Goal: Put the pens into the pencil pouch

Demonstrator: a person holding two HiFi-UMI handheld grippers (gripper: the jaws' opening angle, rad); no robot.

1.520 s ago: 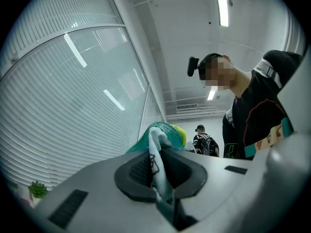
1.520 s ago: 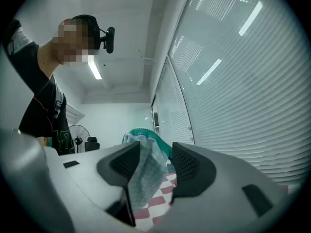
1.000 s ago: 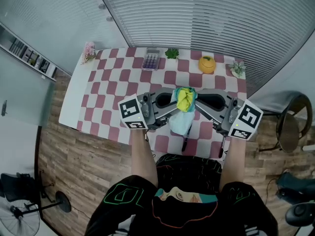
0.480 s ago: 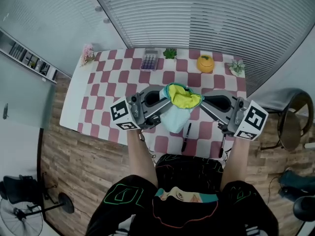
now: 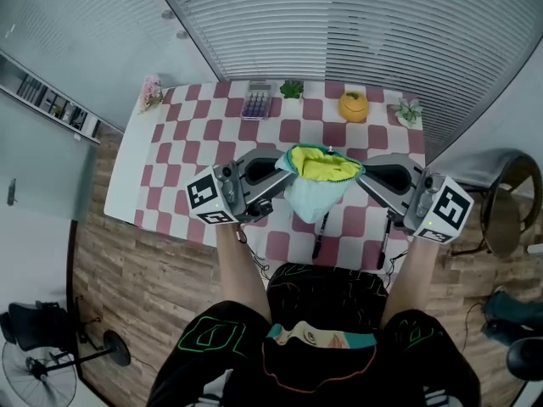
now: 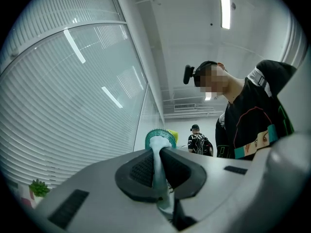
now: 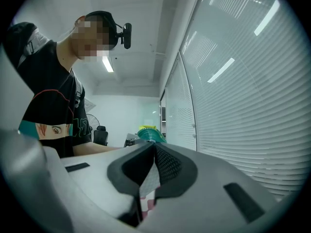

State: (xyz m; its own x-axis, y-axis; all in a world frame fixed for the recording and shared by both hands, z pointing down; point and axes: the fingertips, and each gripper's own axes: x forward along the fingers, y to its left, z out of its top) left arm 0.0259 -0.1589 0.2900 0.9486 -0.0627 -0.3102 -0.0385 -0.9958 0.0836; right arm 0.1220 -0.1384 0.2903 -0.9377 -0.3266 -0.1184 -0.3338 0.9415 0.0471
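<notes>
pencil pouch (image 5: 314, 197): held above the table (image 5: 170, 172), mouth up and stretched left to right, body hanging below | left gripper (image 5: 284, 166): fingers pinching the mouth's left rim | right gripper (image 5: 360, 170): fingers just closing, pinching the right rim | pens (image 5: 319, 236): two, lying on the table, long axes toward the person

Right gripper (image 7: 154, 147): jaws have just been closing; their tips meet on the pouch's rim, with a wedge-shaped gap lower down.
Pencil pouch (image 7: 147, 132): teal zip edge and yellow lining, just beyond the jaw tips.
Checked tablecloth (image 7: 147, 204): red and white, seen through that gap.
Person (image 7: 51, 110): left of the jaws, in a black printed T-shirt and wearing a head camera (image 7: 126, 35).
Window blinds (image 7: 243, 101): right of the jaws, slats closed.
</notes>
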